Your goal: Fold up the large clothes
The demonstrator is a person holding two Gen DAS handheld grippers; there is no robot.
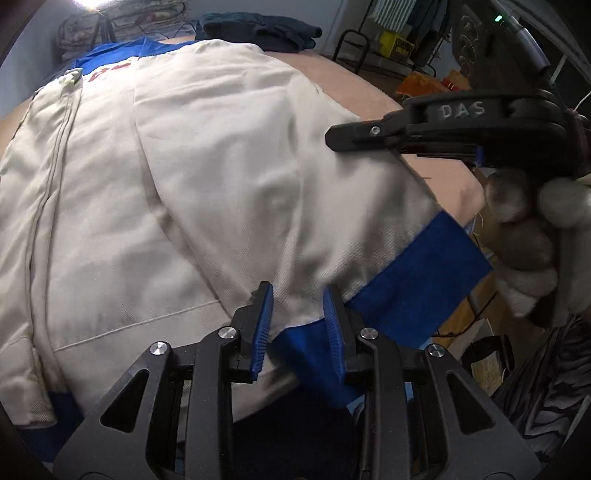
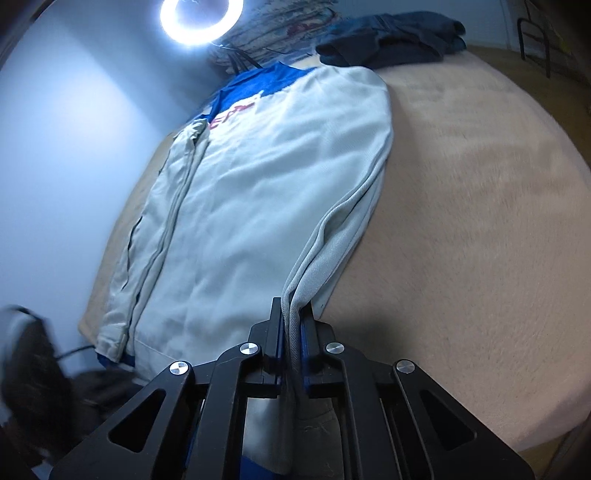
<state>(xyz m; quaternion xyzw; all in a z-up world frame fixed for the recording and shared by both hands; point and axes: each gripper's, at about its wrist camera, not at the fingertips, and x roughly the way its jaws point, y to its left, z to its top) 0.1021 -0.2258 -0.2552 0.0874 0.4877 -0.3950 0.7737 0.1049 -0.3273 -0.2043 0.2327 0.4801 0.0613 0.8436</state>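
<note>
A cream zip jacket [image 1: 155, 177] with blue collar, blue hem and red lettering lies flat on a beige bed [image 2: 461, 192]. My left gripper [image 1: 297, 295] is open at the jacket's near hem, its blue pads either side of the cream and blue cloth, not clamped. My right gripper [image 2: 293, 314] is shut on the jacket's right side edge [image 2: 295, 332], a folded strip of cream fabric running up between the fingers. In the left wrist view the right gripper [image 1: 341, 138] shows from the side at the jacket's right edge, held by a gloved hand [image 1: 532, 236].
A pile of dark blue clothes [image 2: 391, 40] sits at the far end of the bed. A ring light [image 2: 201, 18] shines at the back wall. A patterned bundle [image 1: 85, 33] lies at the far left. Racks and clutter [image 1: 399, 48] stand off the bed's right side.
</note>
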